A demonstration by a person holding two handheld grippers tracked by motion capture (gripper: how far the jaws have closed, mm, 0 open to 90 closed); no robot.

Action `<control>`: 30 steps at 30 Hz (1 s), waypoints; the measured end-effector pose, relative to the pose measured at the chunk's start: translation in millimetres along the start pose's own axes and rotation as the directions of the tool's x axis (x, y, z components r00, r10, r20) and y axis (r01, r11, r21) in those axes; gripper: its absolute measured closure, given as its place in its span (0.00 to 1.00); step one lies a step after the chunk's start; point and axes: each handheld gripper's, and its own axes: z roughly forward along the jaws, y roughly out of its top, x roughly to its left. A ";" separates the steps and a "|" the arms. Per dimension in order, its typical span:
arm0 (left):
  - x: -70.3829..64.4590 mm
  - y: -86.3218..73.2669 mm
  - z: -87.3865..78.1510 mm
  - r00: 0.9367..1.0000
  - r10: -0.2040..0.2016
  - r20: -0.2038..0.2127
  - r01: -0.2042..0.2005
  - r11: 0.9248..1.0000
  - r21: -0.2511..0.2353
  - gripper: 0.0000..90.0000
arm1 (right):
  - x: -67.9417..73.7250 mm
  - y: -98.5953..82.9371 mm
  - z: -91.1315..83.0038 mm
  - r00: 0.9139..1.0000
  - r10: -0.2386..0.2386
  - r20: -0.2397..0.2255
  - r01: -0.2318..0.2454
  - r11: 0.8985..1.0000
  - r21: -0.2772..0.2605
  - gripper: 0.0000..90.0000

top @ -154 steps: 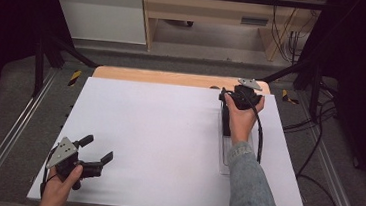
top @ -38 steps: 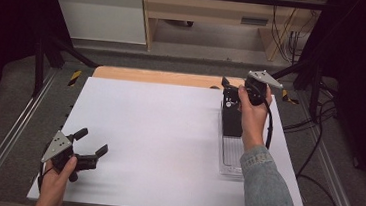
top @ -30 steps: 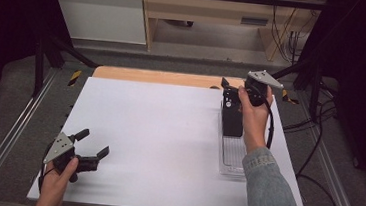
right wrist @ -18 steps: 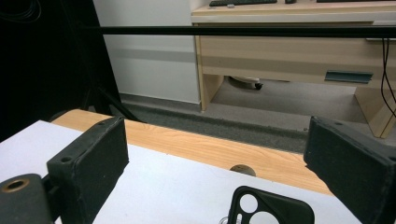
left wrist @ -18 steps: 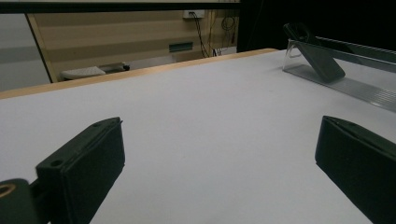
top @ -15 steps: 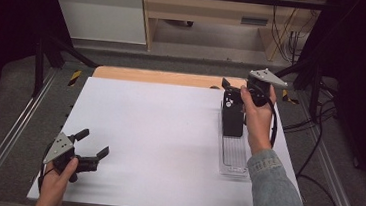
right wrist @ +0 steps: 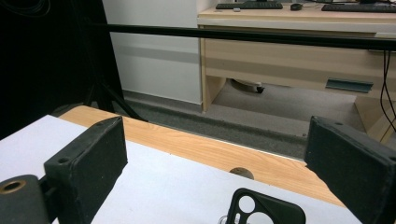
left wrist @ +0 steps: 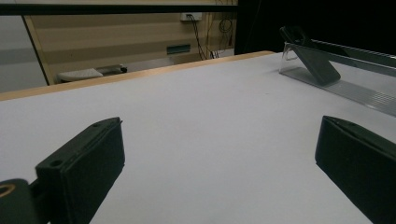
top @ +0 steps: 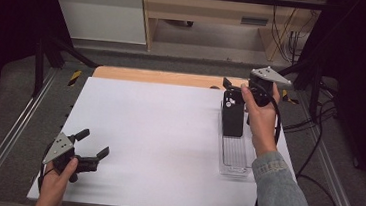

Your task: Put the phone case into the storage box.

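Now the right hand-held gripper [top: 237, 87] has lifted back from the black phone case [top: 232, 116], its jaws apart and holding nothing, while the case leans propped in the far end of the clear tray [top: 235, 160]. By my reading the placing is done; the left hand-held gripper [top: 92, 144] stays open, well away from the tray.

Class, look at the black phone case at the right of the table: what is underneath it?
The black phone case leans in a clear ridged plastic tray, its far end propped on the tray's end. The tray part beneath the case is covered; the white table lies under the tray.
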 end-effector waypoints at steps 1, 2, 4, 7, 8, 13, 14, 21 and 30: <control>0.0 0.0 0.1 1.000 -0.001 0.000 0.001 1.000 -0.001 0.02 | 0.0 0.5 -1.3 1.000 0.002 -0.003 -0.002 1.000 -0.003 0.07; -0.1 0.1 0.1 1.000 -0.001 0.002 0.001 1.000 0.000 0.02 | -0.1 1.0 -2.6 1.000 0.002 -0.003 -0.002 1.000 -0.005 0.07; -0.4 0.3 0.1 1.000 0.000 0.003 0.000 1.000 -0.001 0.02 | 0.0 2.3 -5.3 1.000 0.000 -0.007 0.000 1.000 -0.008 0.07; -1.2 0.4 0.2 1.000 0.000 0.008 0.000 1.000 -0.003 0.02 | -0.6 4.5 -9.5 1.000 -0.002 -0.015 0.001 1.000 -0.012 0.06; -1.3 0.4 0.2 1.000 0.001 0.009 -0.001 1.000 -0.004 0.02 | -0.7 5.1 -10.6 1.000 0.000 -0.017 -0.001 1.000 -0.014 0.06; -1.8 0.6 0.4 1.000 0.000 0.011 0.000 1.000 -0.004 0.02 | -1.9 9.1 -16.5 1.000 0.001 -0.025 -0.001 1.000 -0.026 0.06; -2.0 0.6 0.5 1.000 0.000 0.014 0.000 1.000 -0.004 0.02 | -1.8 9.8 -17.5 1.000 0.001 -0.024 -0.001 1.000 -0.030 0.06; -2.5 0.8 0.3 1.000 0.002 0.022 -0.002 1.000 -0.006 0.02 | -2.4 14.1 -24.7 1.000 -0.009 -0.029 0.008 0.999 -0.040 0.05; -3.4 1.3 0.0 1.000 0.002 0.030 -0.001 1.000 -0.012 0.02 | -3.6 18.0 -33.5 0.999 -0.039 -0.038 0.037 0.998 -0.051 0.05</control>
